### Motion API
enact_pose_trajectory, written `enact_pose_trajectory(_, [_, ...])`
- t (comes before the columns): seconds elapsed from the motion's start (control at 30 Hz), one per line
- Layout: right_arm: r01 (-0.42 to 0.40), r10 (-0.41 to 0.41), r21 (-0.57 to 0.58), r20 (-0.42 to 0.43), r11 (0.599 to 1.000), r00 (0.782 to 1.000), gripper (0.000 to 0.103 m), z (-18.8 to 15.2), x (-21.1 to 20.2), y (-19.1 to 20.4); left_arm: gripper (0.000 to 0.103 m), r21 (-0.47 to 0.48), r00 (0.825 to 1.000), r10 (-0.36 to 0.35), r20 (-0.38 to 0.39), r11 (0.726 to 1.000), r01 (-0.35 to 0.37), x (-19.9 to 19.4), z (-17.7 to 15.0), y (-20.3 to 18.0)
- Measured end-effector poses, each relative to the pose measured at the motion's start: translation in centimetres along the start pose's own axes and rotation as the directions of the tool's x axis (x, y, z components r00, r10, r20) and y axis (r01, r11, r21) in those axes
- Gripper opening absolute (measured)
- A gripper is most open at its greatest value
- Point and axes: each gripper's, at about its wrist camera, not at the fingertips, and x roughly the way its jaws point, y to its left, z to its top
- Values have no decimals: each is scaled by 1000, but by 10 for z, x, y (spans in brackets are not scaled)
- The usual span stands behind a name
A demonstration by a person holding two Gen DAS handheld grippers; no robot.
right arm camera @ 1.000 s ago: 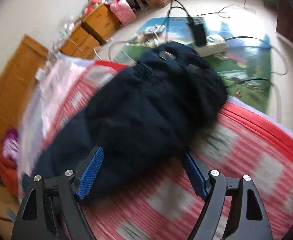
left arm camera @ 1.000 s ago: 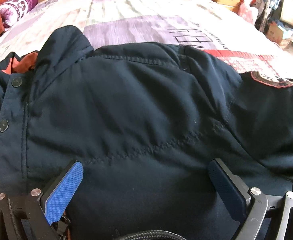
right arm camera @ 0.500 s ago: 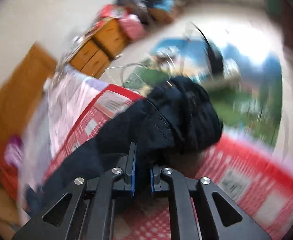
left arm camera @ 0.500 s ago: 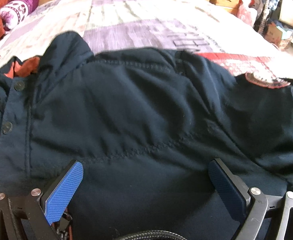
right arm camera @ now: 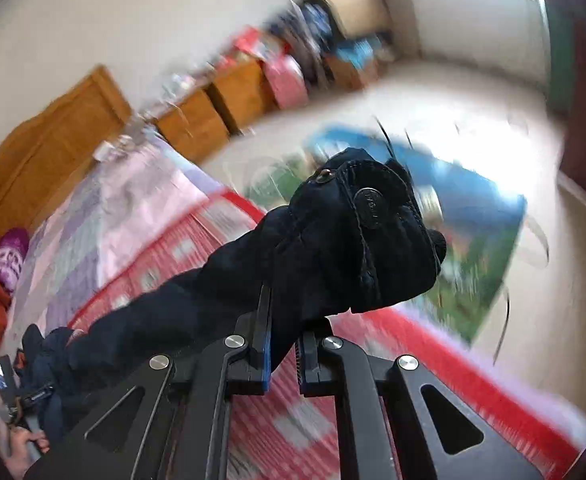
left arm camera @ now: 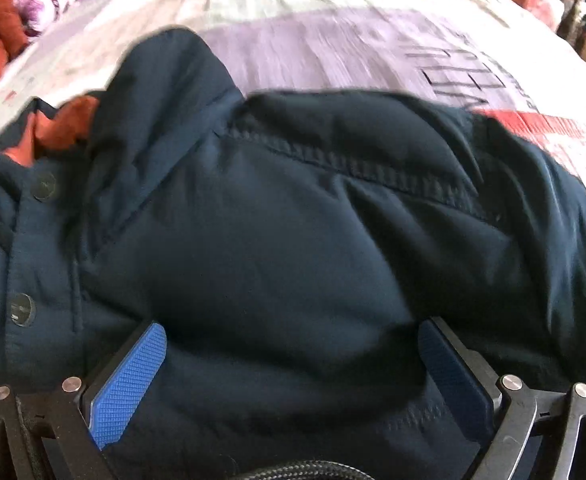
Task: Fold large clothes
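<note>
A large dark navy padded jacket (left arm camera: 285, 232) with an orange lining lies on the bed and fills the left wrist view. My left gripper (left arm camera: 289, 364) is open, its blue pads spread wide over the jacket's body. In the right wrist view my right gripper (right arm camera: 283, 344) is shut on the jacket's sleeve (right arm camera: 333, 248) just behind the cuff. The sleeve is lifted off the bed and its buttoned cuff (right arm camera: 369, 204) points toward the floor side.
The bed (left arm camera: 333, 28) has a pink, purple and red patterned cover. Red and purple pillows (left arm camera: 33, 4) lie at the head. Wooden drawers (right arm camera: 213, 108) and clutter stand along the wall. A colourful mat (right arm camera: 465, 240) with cables lies on the floor beside the bed.
My right gripper closed on the sleeve near the cuff and lifted it off the bed. My left gripper stayed open and shifted slightly closer over the jacket.
</note>
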Motion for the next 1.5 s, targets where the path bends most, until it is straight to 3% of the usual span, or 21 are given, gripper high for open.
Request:
enact_pose_trajectory(0.17, [26, -26, 57, 6, 998, 1000, 8, -25, -12, -9, 103, -24, 997, -38, 60, 999, 40, -16, 9, -2])
enact_pose_trajectory(0.37, [31, -30, -15, 23, 999, 999, 8, -27, -25, -3, 103, -43, 999, -33, 17, 998, 34, 14, 15, -3])
enact_pose_trajectory(0.6, [23, -23, 3, 35, 1000, 999, 8, -30, -38, 0, 103, -52, 1000, -4, 10, 999, 5, 26, 22, -1])
enact_pose_trajectory(0.7, [22, -23, 60, 11, 998, 1000, 8, -30, -32, -9, 103, -48, 1000, -10, -9, 999, 9, 18, 24, 0])
enact_pose_trajectory(0.77, [40, -40, 21, 32, 999, 999, 8, -28, -36, 0, 103, -61, 999, -33, -6, 998, 33, 5, 21, 8])
enact_pose_trajectory(0.9, [64, -60, -61, 66, 996, 996, 8, -17, -46, 21, 103, -28, 997, -26, 74, 999, 28, -33, 4, 24])
enact_pose_trajectory(1.03, [124, -98, -199, 133, 972, 986, 8, -3, -63, 64, 103, -18, 994, -32, 107, 999, 34, -66, -12, 45])
enact_pose_trajectory(1.2, [158, -77, -336, 243, 928, 967, 8, 7, -97, 135, 103, 7, 995, -46, 89, 999, 45, -99, -37, 73])
enact_pose_trajectory(1.3, [146, -22, -429, 282, 892, 959, 9, 4, -115, 189, 103, 0, 995, -50, 91, 999, 50, -118, -50, 99])
enact_pose_trajectory(1.5, [64, 165, -640, 292, 766, 942, 9, -39, -152, 323, 103, -51, 995, -55, 88, 997, 60, -151, -77, 167])
